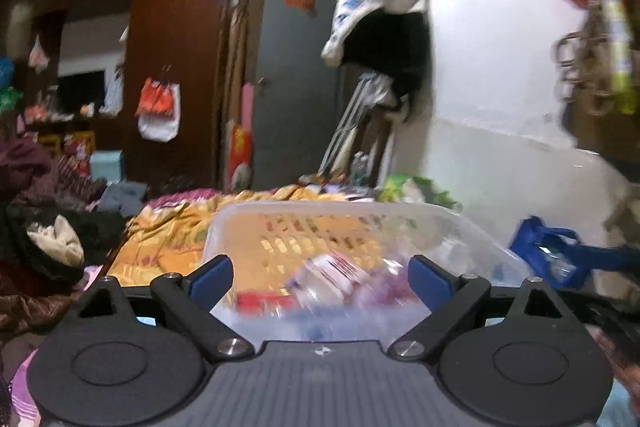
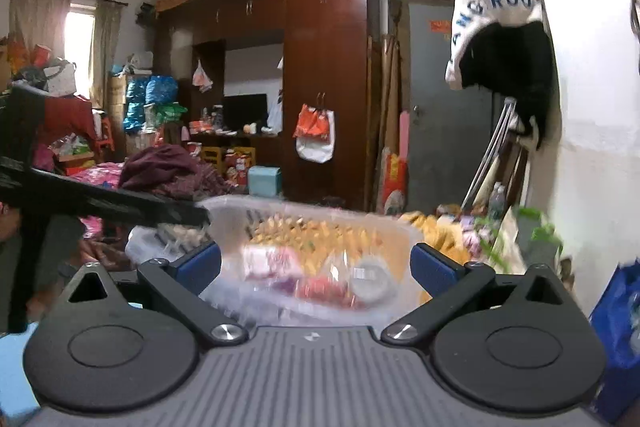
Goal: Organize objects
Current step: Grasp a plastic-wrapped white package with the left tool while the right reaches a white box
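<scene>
A clear plastic basket (image 1: 300,215) with slotted walls stands on a yellow-orange quilt (image 1: 168,235). Blurred packets lie inside it, among them a red and white one (image 1: 332,271). My left gripper (image 1: 320,269) is open just in front of the basket's near wall, and its blue pads press on nothing. In the right wrist view the same basket (image 2: 280,207) holds a pink packet (image 2: 272,263) and a round clear lid (image 2: 368,277). My right gripper (image 2: 316,259) is also open, its fingers standing on either side of the basket's near end without touching it.
A blue bag (image 1: 552,255) lies right of the basket by the white wall (image 1: 500,147). Piled clothes (image 1: 48,235) sit to the left. A dark blurred bar (image 2: 100,203) reaches to the basket's left corner. A brown wardrobe (image 2: 320,87) and a grey door (image 2: 448,107) stand behind.
</scene>
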The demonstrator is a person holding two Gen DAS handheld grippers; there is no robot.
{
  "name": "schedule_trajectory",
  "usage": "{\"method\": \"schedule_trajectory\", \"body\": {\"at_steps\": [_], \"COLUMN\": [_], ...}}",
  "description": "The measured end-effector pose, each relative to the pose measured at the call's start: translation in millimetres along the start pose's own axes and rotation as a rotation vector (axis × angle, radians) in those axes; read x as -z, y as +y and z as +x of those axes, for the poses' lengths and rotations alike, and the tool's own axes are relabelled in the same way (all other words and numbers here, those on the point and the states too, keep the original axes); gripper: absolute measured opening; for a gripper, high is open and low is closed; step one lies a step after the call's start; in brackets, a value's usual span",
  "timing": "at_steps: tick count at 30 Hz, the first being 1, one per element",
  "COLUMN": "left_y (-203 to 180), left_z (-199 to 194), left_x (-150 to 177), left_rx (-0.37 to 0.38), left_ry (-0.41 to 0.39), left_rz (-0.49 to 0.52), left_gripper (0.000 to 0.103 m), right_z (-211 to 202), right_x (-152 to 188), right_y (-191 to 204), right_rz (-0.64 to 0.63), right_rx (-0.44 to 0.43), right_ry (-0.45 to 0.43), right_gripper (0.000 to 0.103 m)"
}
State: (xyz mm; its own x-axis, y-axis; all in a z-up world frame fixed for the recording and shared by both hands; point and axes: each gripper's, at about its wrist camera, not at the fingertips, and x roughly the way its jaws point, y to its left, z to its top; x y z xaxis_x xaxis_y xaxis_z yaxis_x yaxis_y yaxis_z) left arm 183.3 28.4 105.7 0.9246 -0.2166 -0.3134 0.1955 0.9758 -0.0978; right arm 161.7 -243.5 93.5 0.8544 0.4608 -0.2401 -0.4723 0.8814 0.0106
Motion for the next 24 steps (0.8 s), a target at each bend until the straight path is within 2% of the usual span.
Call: {"method": "schedule_trajectory", "body": {"at_steps": [2, 4, 7, 10, 12, 15, 16, 19, 21, 23, 24], "left_y": [-9, -21, -36, -40, -45, -55, -57, -60, -57, -52, -50], "left_z": [-24, -32, -11, 15, 28, 39, 41, 43, 41, 35, 31], "left_x": [20, 42, 63, 74, 83, 93, 95, 101, 103, 104, 105], "left_rx": [0.039, 0.054, 0.086, 0.126, 0.138, 0.128, 0.128, 0.114, 0.116, 0.112, 0.106], "left_ry": [-0.018, 0.008, 0.116, 0.203, 0.254, 0.299, 0.305, 0.309, 0.303, 0.294, 0.285], "left_rz": [0.031, 0.08, 0.101, 0.05, 0.042, 0.07, 0.071, 0.078, 0.074, 0.077, 0.086], "left_gripper": [0.096, 0.096, 0.094, 0.085, 0.08, 0.073, 0.072, 0.058, 0.056, 0.053, 0.052], "right_z": [-12, -11, 18, 48, 61, 73, 75, 79, 80, 79, 78], "right_x": [16, 30, 47, 57, 61, 65, 68, 74, 78, 80, 80], "right_y": [-8, -11, -9, -11, -11, -6, -4, 1, 1, 1, 1], "right_rz": [0.042, 0.059, 0.016, 0.03, 0.043, 0.02, 0.018, 0.015, 0.015, 0.014, 0.013], "right_rx": [-0.02, -0.002, 0.071, 0.09, 0.055, 0.072, 0.076, 0.074, 0.092, 0.106, 0.109], "right_ry": [0.009, 0.049, 0.206, 0.317, 0.345, 0.376, 0.39, 0.415, 0.415, 0.429, 0.43], "right_gripper": [0.103, 0.103, 0.103, 0.103, 0.103, 0.103, 0.103, 0.103, 0.1, 0.083, 0.083]}}
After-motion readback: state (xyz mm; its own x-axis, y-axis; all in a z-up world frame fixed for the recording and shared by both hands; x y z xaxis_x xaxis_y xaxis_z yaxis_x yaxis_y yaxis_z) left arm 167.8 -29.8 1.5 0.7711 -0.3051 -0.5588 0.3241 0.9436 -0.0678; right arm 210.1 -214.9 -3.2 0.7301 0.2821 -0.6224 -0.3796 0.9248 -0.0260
